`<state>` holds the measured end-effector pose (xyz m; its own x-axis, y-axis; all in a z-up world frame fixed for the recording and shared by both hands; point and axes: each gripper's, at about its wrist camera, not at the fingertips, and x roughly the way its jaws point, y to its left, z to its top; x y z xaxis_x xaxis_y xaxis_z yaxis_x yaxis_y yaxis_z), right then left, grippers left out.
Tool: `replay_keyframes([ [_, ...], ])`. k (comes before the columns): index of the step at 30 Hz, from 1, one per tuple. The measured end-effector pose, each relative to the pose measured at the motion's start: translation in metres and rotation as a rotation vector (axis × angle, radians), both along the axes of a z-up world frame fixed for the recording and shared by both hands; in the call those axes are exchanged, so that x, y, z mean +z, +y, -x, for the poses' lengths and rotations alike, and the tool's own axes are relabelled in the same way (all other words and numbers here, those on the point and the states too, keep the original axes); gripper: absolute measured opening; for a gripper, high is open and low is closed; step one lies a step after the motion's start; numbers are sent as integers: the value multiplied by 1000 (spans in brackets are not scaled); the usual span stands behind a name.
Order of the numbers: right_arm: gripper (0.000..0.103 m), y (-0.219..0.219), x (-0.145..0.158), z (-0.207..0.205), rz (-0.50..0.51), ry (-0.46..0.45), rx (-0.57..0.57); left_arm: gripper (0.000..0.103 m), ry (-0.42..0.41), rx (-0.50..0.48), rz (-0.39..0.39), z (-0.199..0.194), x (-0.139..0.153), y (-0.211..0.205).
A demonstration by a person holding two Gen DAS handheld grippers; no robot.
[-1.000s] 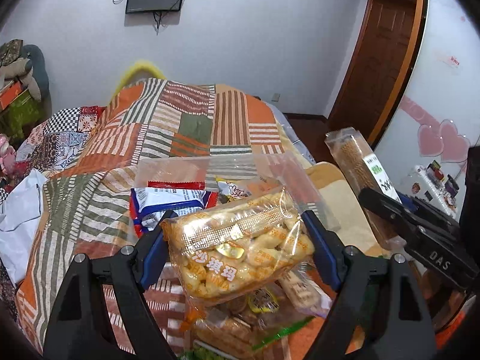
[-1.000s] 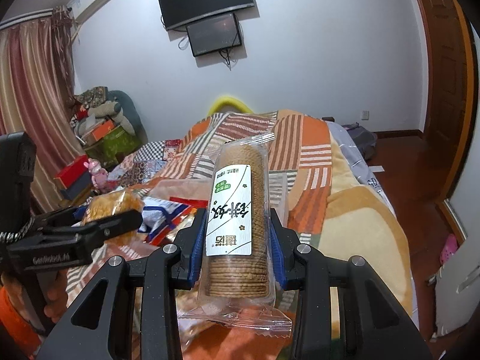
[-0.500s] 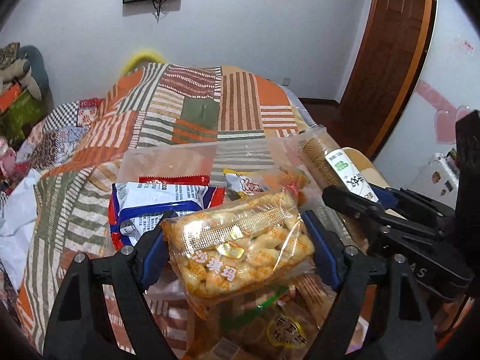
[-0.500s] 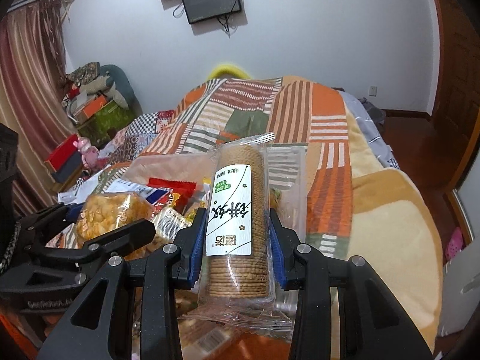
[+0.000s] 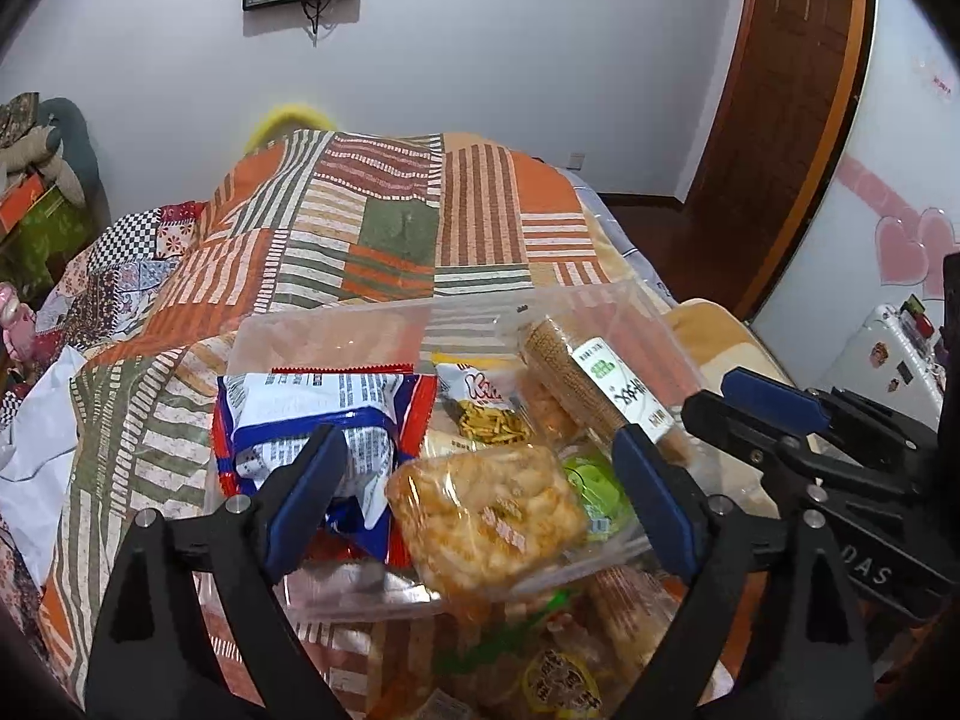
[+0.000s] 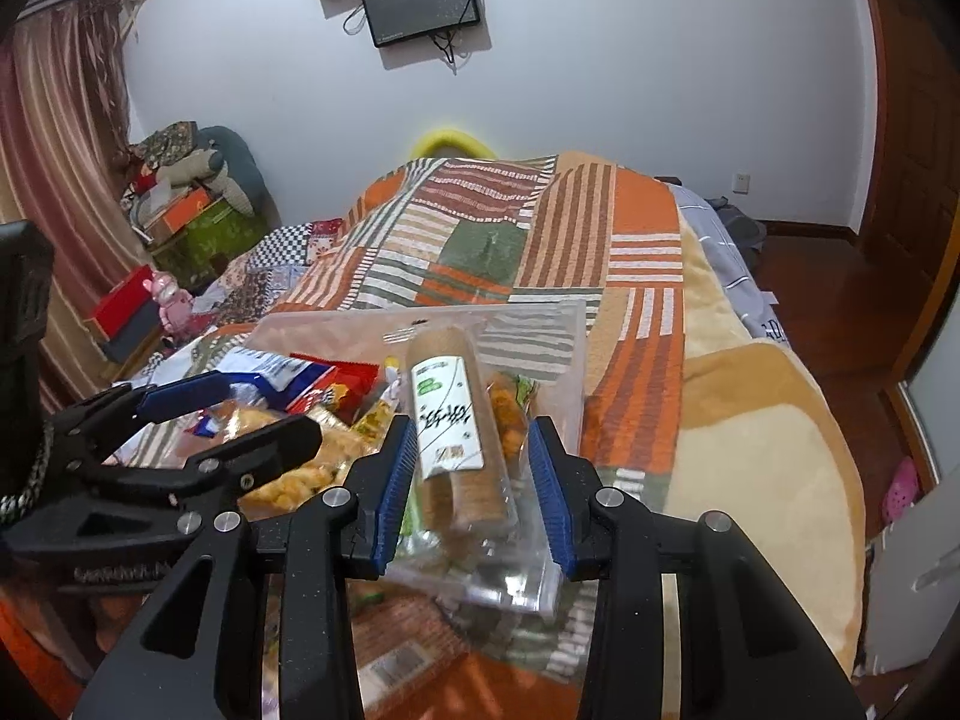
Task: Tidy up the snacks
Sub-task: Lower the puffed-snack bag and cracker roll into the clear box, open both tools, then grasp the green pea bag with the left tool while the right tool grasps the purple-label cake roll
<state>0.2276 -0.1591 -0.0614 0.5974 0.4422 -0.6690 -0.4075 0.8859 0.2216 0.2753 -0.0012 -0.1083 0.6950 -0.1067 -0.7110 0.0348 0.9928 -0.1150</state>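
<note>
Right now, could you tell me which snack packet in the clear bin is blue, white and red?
The large crinkled packet at the clear bin's left; the other snacks are in clear, yellowish wrappers.

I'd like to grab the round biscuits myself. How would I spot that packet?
On the striped patchwork quilt sits a clear plastic bin of snacks. At its right side lies a long biscuit sleeve: the only tube-shaped pack, brown stacked rounds under a white-and-green label.
</note>
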Motion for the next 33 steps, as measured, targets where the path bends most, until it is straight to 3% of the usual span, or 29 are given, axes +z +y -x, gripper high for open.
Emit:
replay_keyframes([
  [10,57,4,7,38,-22,-3,60,91,-30,-3,-2,50,20,16],
  [18,71,27,-9,75,17,17,147,92,11,18,0,90,9,43],
  [23,72,41,-25,78,53,48,185,92,61,21,11,108,-10,51],
  [29,71,42,-38,71,82,60,150,92,129,-12,8,117,-36,47],
  [31,65,34,-39,72,65,65,136,92,150,-25,7,119,-44,45],
  [33,50,24,-40,73,41,77,128,92,159,-32,10,124,-51,46],
])
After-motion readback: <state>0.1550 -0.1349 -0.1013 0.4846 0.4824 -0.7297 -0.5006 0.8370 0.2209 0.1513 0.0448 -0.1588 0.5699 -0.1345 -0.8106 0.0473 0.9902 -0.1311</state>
